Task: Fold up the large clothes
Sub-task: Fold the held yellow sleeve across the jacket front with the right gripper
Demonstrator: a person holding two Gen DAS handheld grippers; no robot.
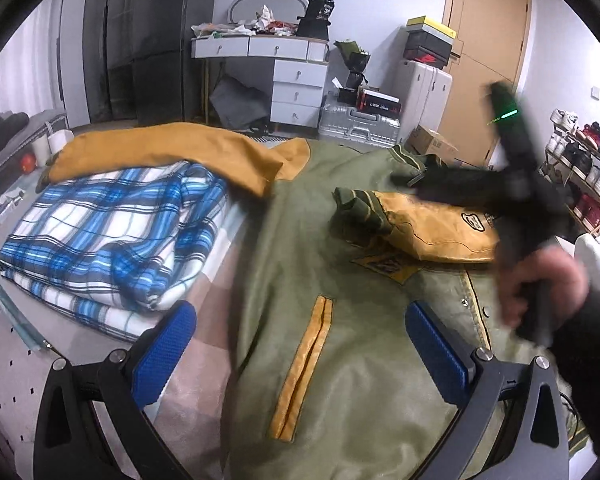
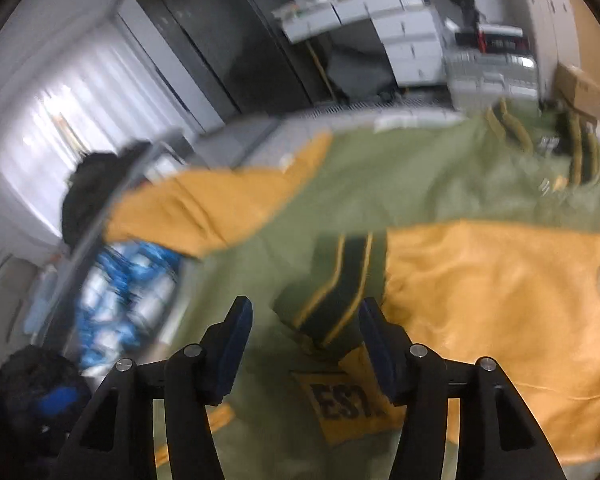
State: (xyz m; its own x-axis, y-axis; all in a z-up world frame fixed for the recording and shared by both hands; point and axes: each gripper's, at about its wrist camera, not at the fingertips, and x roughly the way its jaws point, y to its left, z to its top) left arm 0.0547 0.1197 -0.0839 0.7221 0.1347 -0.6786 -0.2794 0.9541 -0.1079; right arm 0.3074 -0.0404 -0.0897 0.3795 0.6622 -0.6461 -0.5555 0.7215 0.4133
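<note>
Olive-green with mustard-yellow sleeves, the varsity jacket [image 1: 340, 360] lies spread front-up, just beside a folded blue plaid blanket [image 1: 112, 236]. One yellow sleeve [image 2: 500, 320] is folded across the jacket's chest, its striped cuff [image 2: 332, 300] lying loose between the parted, empty right gripper [image 2: 306, 344]. Over the jacket's pocket, the left gripper [image 1: 300, 352] stands wide, holding nothing.
</note>
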